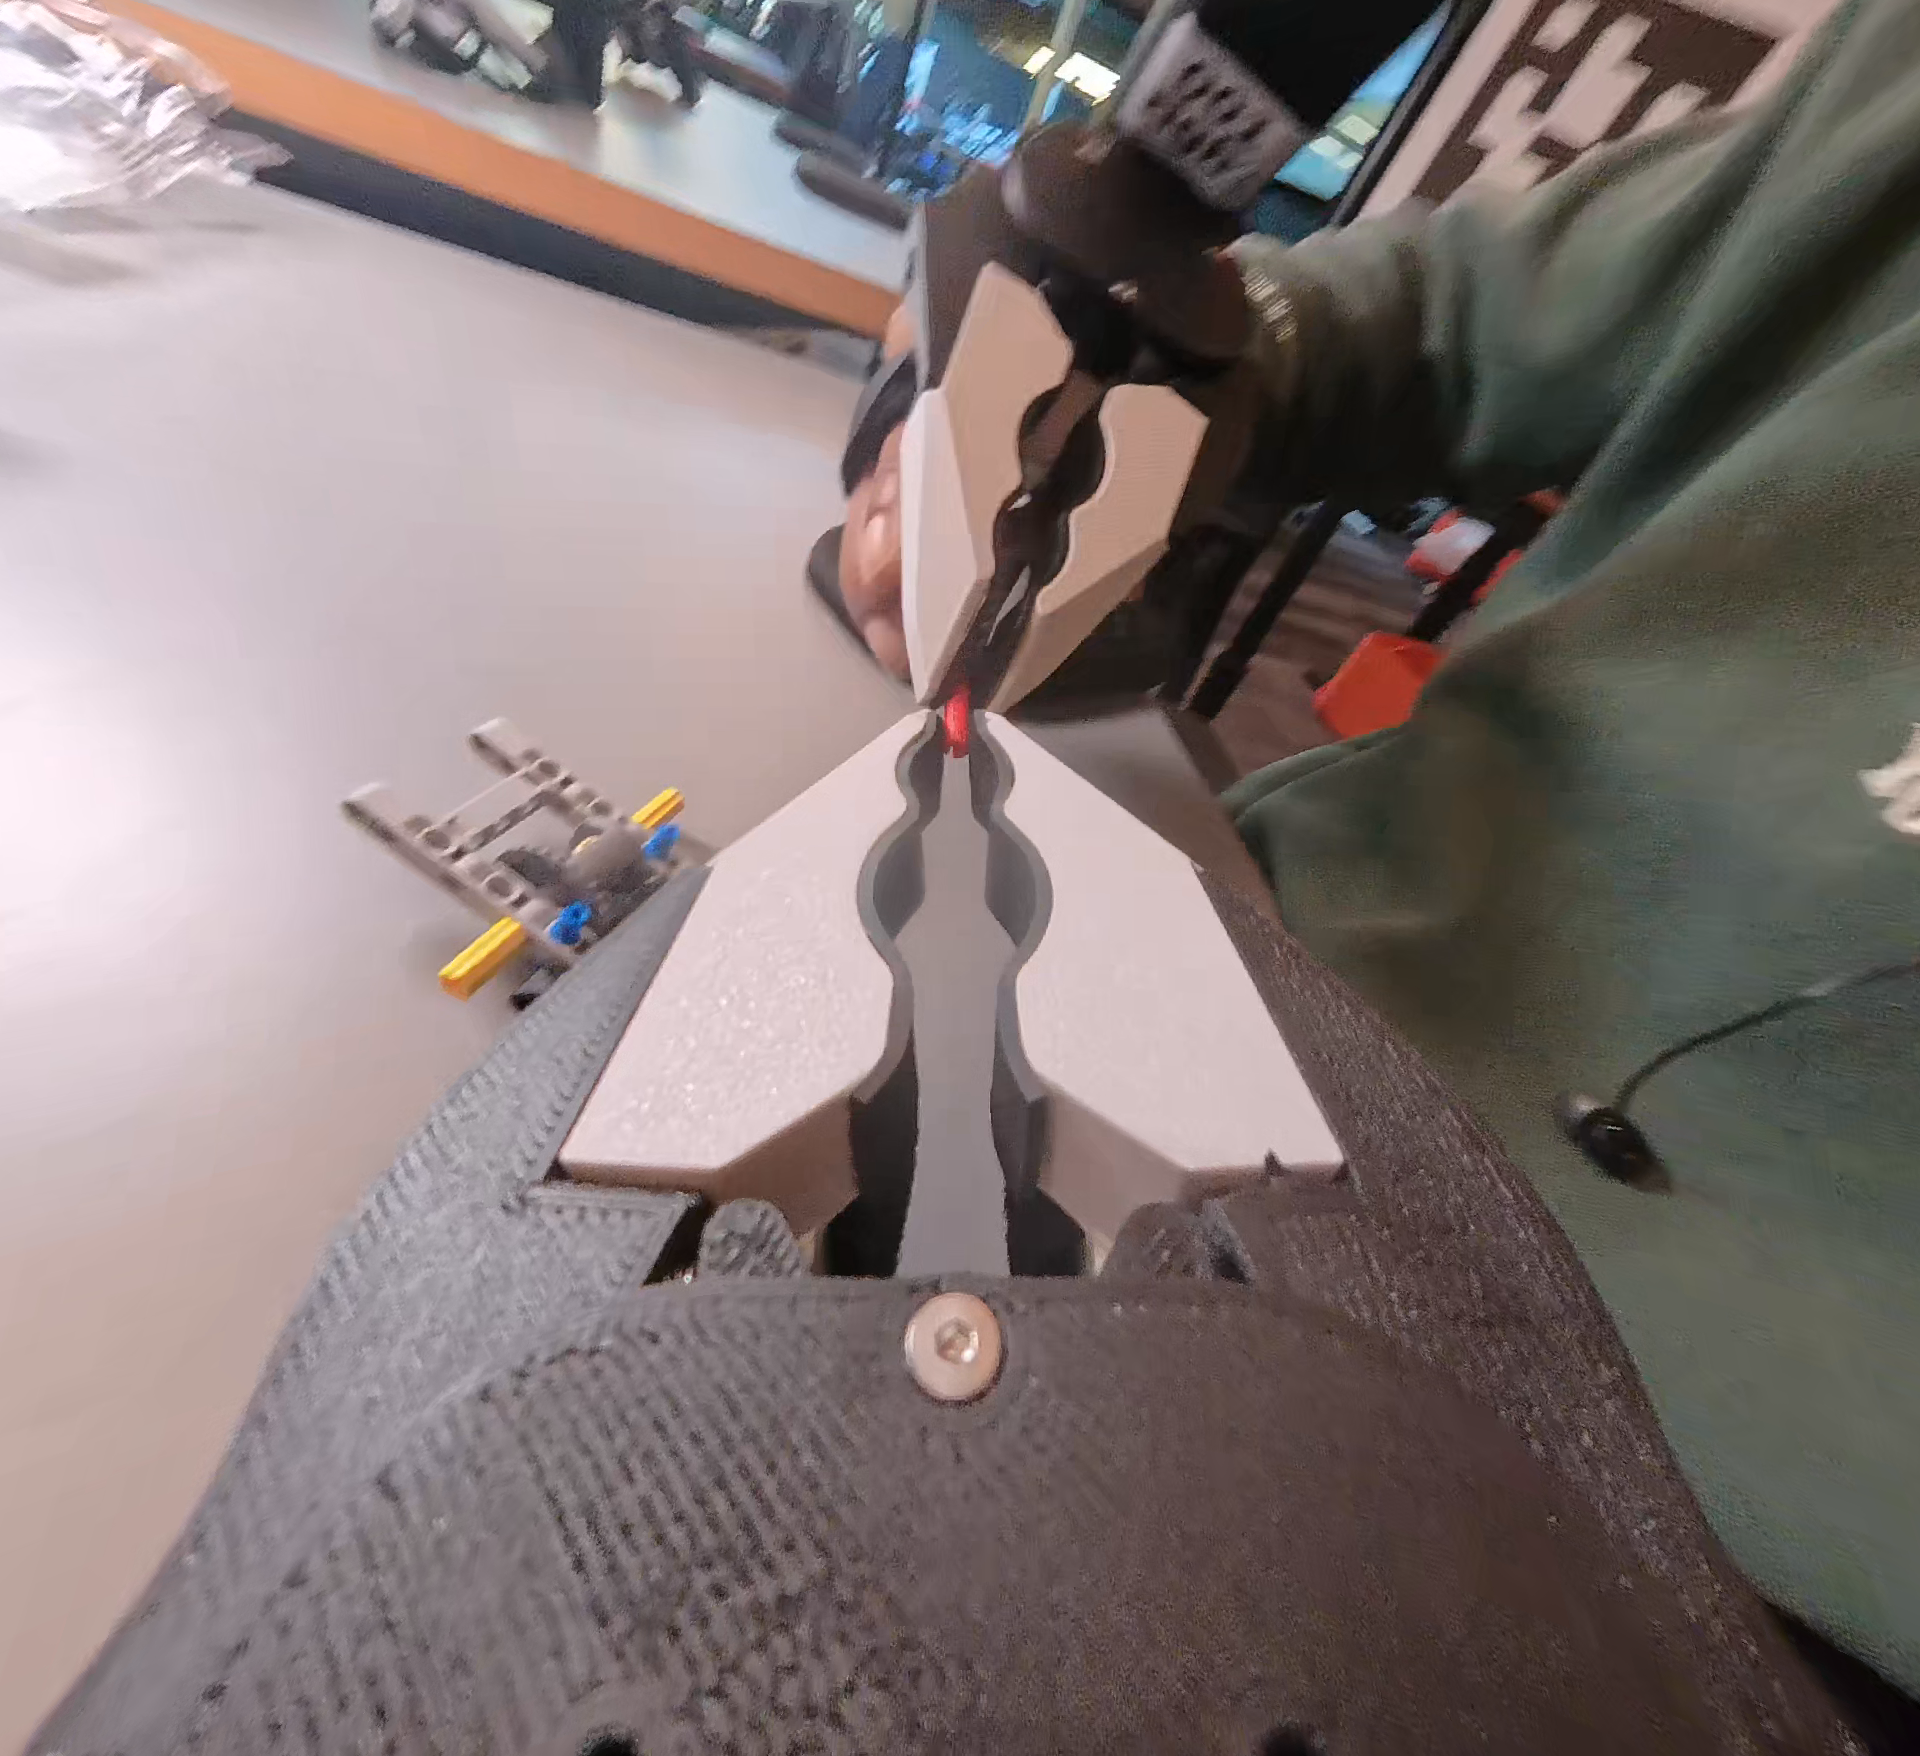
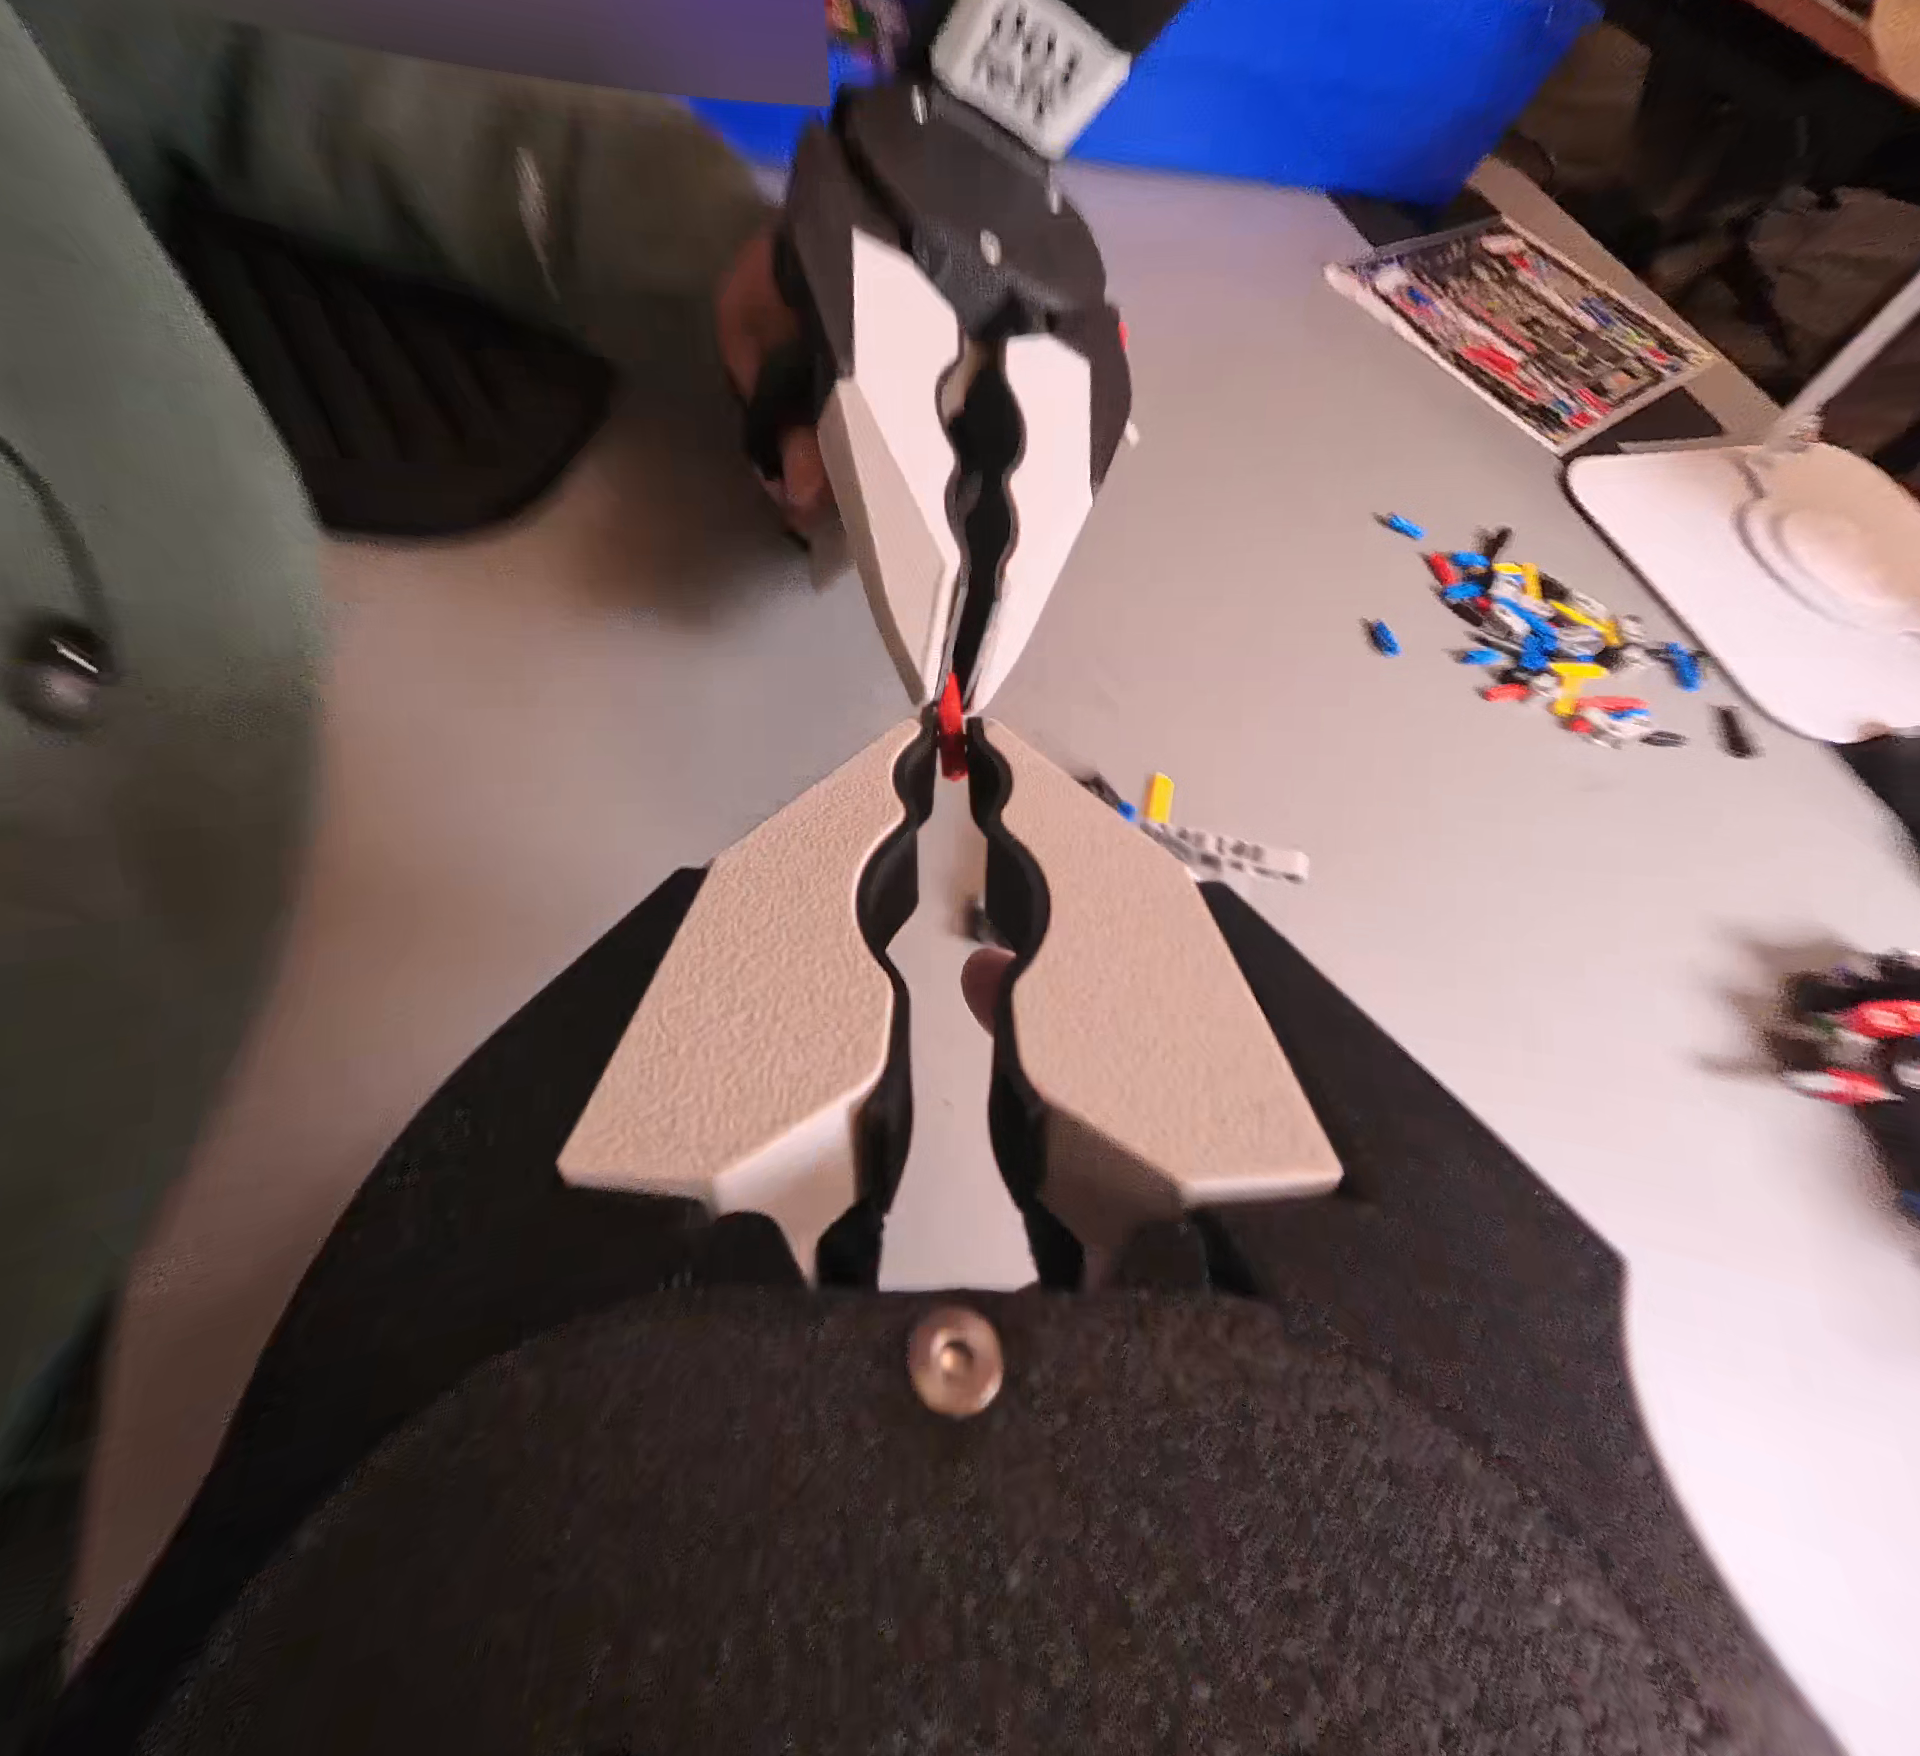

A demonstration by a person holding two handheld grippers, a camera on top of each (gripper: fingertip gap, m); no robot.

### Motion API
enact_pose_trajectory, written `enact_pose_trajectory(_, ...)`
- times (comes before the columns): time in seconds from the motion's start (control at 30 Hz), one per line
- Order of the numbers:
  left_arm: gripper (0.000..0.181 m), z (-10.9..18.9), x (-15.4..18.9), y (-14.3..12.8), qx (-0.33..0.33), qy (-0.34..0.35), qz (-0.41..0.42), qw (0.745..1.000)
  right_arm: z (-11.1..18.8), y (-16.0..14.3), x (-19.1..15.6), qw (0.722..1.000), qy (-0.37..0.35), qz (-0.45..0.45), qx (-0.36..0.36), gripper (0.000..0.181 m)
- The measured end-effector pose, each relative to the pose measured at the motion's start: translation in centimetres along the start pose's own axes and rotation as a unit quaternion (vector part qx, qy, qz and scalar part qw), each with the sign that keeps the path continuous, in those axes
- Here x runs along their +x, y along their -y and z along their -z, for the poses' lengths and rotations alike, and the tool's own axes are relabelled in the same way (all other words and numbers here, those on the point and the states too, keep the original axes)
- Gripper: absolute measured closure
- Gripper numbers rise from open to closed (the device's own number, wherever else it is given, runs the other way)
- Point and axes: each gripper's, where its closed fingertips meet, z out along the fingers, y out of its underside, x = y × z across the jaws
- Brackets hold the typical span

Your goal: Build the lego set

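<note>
— What have you got between the tongs?

— A small red piece point(image 1: 956, 721), held in the air above the grey table point(image 1: 312, 563). My left gripper point(image 1: 956, 730) is nearly closed and pinches one end of it at the very tips; my right gripper point(image 1: 971, 683) comes in nose to nose from the other side and pinches the other end. From the right wrist view it looks the same: right gripper point(image 2: 951, 738) clamped on the red piece point(image 2: 950, 732), left gripper point(image 2: 954, 683) meeting it tip to tip.

— How do you expect it to handle?

— Very light, I judge, and stiff hard plastic, so it won't bend or crush. The trouble is that it is tiny and smooth: with so little of it in each set of tips, it could twist or pop out if I squeeze unevenly.

— Where would you take hold, then?

— On its flat sides, square on, leaving the end that has to plug in bare. One gripper should own it before the other lets go.

— And where does it go?

— Probably the grey frame point(image 1: 540, 854) with yellow and blue parts lying on the table, just beside my left gripper. The loose pile of pieces point(image 2: 1548, 646) lies well apart, near the booklet point(image 2: 1517, 324).
</note>
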Motion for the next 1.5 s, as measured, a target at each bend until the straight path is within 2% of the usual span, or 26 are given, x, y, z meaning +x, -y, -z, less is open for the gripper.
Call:
enact_pose_trajectory(0.1,0.179,0.4,1.6,1.3,0.043,-0.050,0.004,0.998,0.9,2.1,-0.9,0.994,0.043,-0.063,0.077,0.175)
enact_pose_trajectory(0.27,0.179,0.8,2.5,2.3,0.076,-0.075,0.004,0.994,1.2,3.6,-1.2,0.989,0.046,-0.070,0.121,0.174)
enact_pose_trajectory(0.57,0.179,1.2,3.2,3.1,0.100,-0.098,0.015,0.990,1.3,4.5,-1.4,0.993,0.028,-0.020,0.113,0.177)
enact_pose_trajectory(0.7,0.178,1.3,1.7,3.3,0.100,-0.050,0.021,0.993,1.3,4.1,-0.1,0.996,0.011,-0.017,0.084,0.178)
enact_pose_trajectory(0.77,0.169,1.8,-0.8,2.7,0.076,0.017,0.019,0.997,1.4,2.6,2.7,0.999,-0.030,-0.017,0.038,0.178)
enact_pose_trajectory(0.87,0.172,2.1,-4.3,-0.3,-0.024,0.130,-0.013,0.991,1.3,-2.7,7.7,0.992,-0.097,0.010,-0.086,0.178)
enact_pose_trajectory(0.97,0.171,1.6,-5.0,-2.5,-0.090,0.164,-0.029,0.982,0.1,-6.1,9.9,0.982,-0.101,0.034,-0.155,0.178)
enact_pose_trajectory(1.1,0.166,1.4,-5.1,-4.0,-0.142,0.178,-0.040,0.973,-0.9,-8.2,9.3,0.978,-0.047,0.047,-0.196,0.178)
enact_pose_trajectory(1.3,0.166,2.1,-4.7,-7.2,-0.237,0.152,-0.022,0.959,0.4,-8.4,6.6,0.979,-0.022,0.060,-0.195,0.178)
enact_pose_trajectory(1.5,0.159,1.6,-4.9,-7.3,-0.245,0.175,-0.059,0.952,0.8,-8.9,5.0,0.969,-0.030,0.095,-0.224,0.178)
